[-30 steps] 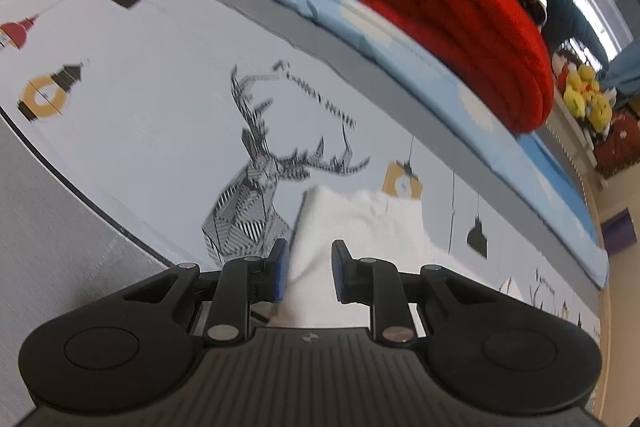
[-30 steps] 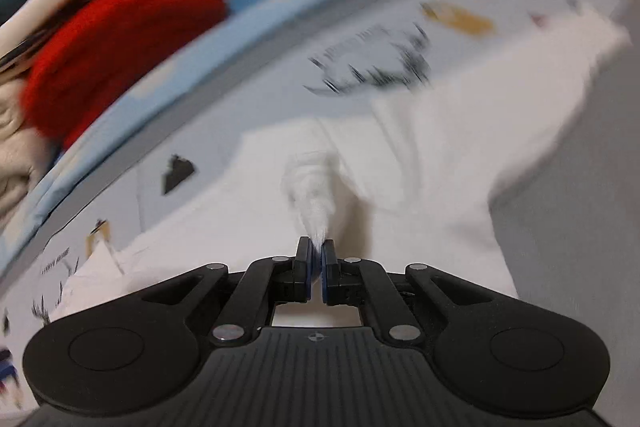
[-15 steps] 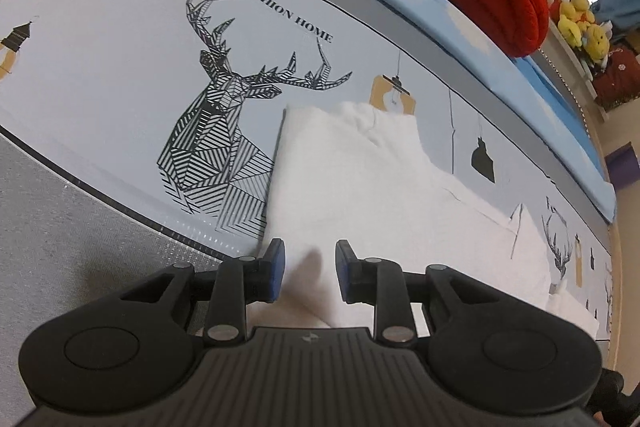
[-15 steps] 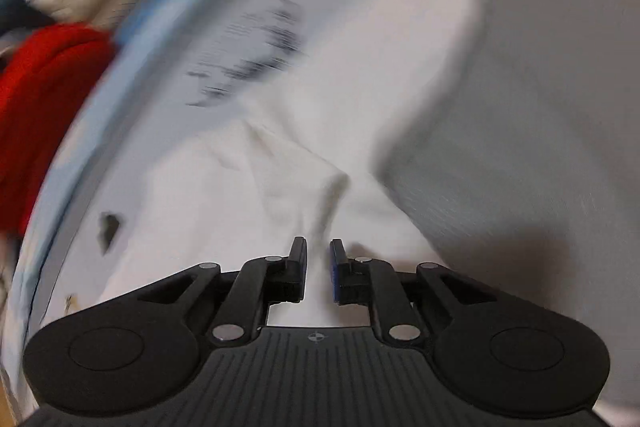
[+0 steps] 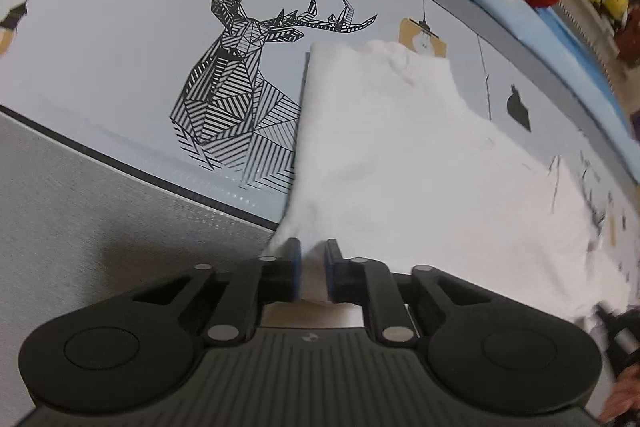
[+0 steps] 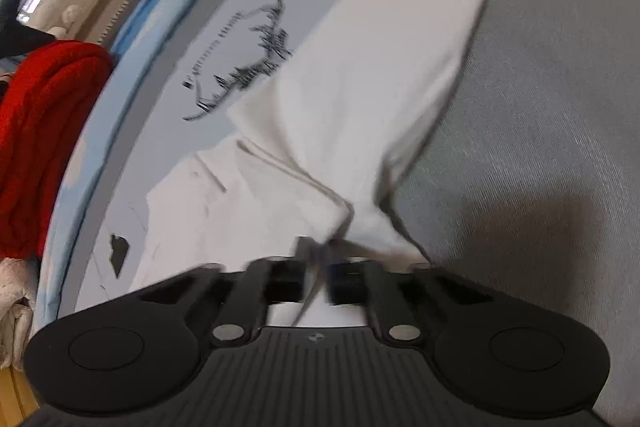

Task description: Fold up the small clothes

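Left wrist view: since half a second ago the left gripper (image 5: 311, 269) has closed in on the near corner of the white garment (image 5: 392, 155), fingers part-open with cloth bunched between them; the garment runs to 2 o'clock over the deer-print sheet (image 5: 120, 39). If they don't pinch fully, the corner slips out.

Right wrist view: the right gripper (image 6: 320, 269) is blurred, so I cannot tell its grip; the garment (image 6: 380, 67) stretches to 1 o'clock. Uneven pulling could skew the fold
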### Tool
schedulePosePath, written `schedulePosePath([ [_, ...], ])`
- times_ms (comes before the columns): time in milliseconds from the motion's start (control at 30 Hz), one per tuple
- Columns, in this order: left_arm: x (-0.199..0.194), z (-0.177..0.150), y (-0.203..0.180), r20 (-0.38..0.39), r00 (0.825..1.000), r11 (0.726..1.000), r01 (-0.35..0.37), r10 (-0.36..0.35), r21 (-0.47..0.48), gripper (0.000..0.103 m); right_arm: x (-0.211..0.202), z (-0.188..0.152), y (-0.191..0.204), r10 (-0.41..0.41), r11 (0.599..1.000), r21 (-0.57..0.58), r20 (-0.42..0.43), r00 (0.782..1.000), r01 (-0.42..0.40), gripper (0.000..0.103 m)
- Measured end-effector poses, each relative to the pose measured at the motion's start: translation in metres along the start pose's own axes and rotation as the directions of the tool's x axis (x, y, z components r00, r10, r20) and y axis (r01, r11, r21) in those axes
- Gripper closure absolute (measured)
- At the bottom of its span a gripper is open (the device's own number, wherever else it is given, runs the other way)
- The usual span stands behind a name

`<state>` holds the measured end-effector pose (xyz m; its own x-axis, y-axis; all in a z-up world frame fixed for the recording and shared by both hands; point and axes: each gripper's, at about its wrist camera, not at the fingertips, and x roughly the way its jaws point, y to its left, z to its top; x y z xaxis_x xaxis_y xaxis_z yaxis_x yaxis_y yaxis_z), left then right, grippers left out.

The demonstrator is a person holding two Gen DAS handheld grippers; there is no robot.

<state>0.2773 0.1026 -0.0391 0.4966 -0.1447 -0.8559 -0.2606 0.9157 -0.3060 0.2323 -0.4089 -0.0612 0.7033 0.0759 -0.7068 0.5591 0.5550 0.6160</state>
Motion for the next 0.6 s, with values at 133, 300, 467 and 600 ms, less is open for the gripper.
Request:
schedulePosePath([
  [133,0.0,0.0,-0.003,0.001,1.0,1.0,-0.015,0.015,0.012,0.092,-0.028,0.0,0.03,0.184,0.975,-0.151,0.137,0.973,-0.163,0.103],
  [300,0.0,0.0,-0.006,0.003,1.0,0.999,-0.024,0.024,0.027,0.092,-0.053,-0.007,0.044,0.162,0.969,-0.228,0.273,0.948,-0.099,0.102],
  [467,-0.008,0.002,-0.01,0.02,1.0,1.0,0.012,-0.012,0.001,0.079,-0.018,0.003,0.005,-0.252,0.963,-0.049,0.166,0.953,0.263,0.098],
  [600,-0.017,0.002,-0.018,0.054,0.995,0.997,0.078,-0.078,-0.002,0.076,-0.039,0.006,0.03,0.012,0.983,-0.183,0.258,0.966,0.036,0.09],
])
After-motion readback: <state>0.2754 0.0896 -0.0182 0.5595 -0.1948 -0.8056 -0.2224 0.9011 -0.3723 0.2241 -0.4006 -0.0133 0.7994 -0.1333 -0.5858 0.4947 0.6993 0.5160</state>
